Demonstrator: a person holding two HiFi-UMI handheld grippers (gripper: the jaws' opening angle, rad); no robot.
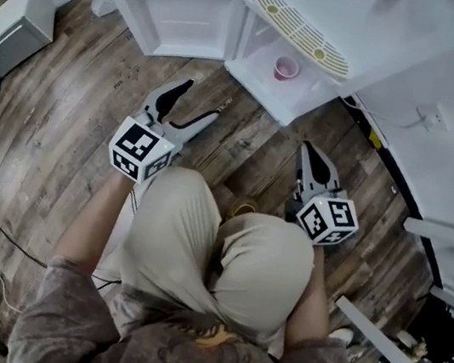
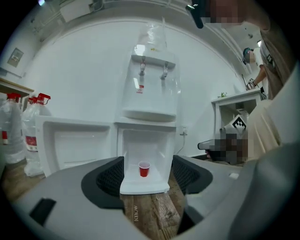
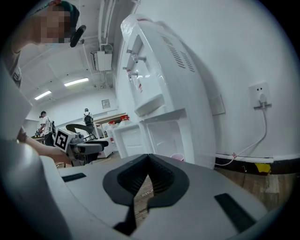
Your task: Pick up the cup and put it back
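Our left tool (image 1: 201, 100) gapes empty, and our right tool (image 1: 307, 150) is closed on nothing. The cup (image 1: 285, 68) stands inside the dispenser (image 1: 297, 31), in its open lower compartment. It looks light and thin-walled, so we'd pinch its sides gently.

Head view: light is even, diffuse and moderately bright, falling from overhead. White panels of the water dispenser (image 1: 297, 33) at 1 o'clock run close to washed out. The wooden floor (image 1: 67, 106) carries only soft, faint shadows. Detail is slightly soft throughout.

Both gripper views: strong fisheye bowing, with black vignette in every corner. In the right gripper view, ceiling strip lights (image 3: 77, 83) at 10 o'clock glare mildly. Grey bodies of the left gripper (image 2: 148, 163) and right gripper (image 3: 149, 157) at 6 o'clock are out of focus; the mid-distance is sharper.
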